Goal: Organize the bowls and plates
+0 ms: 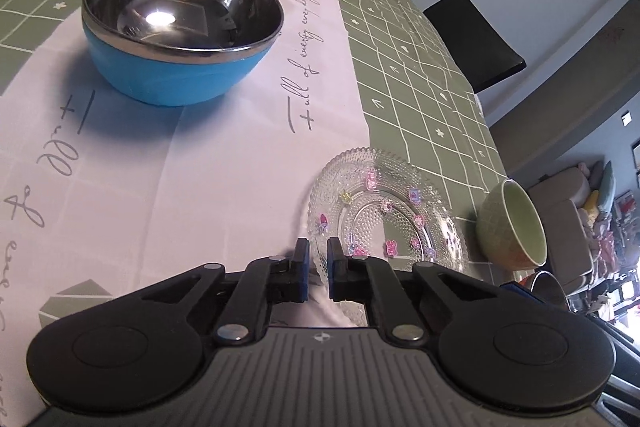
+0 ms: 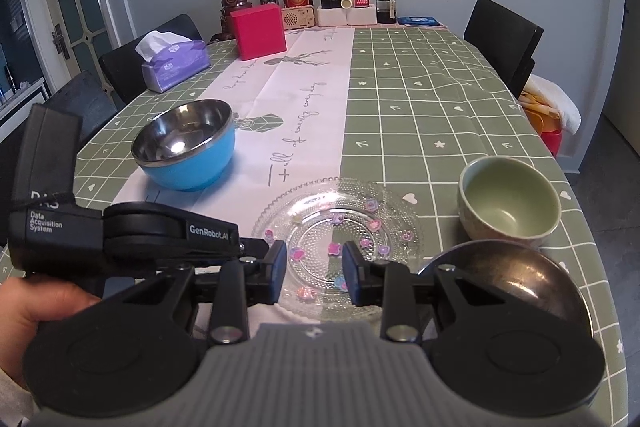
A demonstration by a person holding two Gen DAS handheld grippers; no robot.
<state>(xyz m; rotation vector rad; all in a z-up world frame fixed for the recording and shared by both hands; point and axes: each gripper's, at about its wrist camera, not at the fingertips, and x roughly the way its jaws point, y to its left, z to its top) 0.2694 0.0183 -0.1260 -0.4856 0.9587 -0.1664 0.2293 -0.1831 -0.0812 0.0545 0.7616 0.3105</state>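
Left tongs (image 1: 318, 263) on glass plate (image 1: 404, 223) rim

Clear beaded glass plate (image 2: 336, 223) with pastel flower decals, flat on table. Blue steel-lined bowl (image 2: 186, 147) upright to far left; pale green bowl (image 2: 508, 205) upright just right; dark metal bowl (image 2: 516, 287) nearest.

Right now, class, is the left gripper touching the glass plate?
Touching. The left wrist view shows the left gripper with its pads pinched on the glass plate's near rim.
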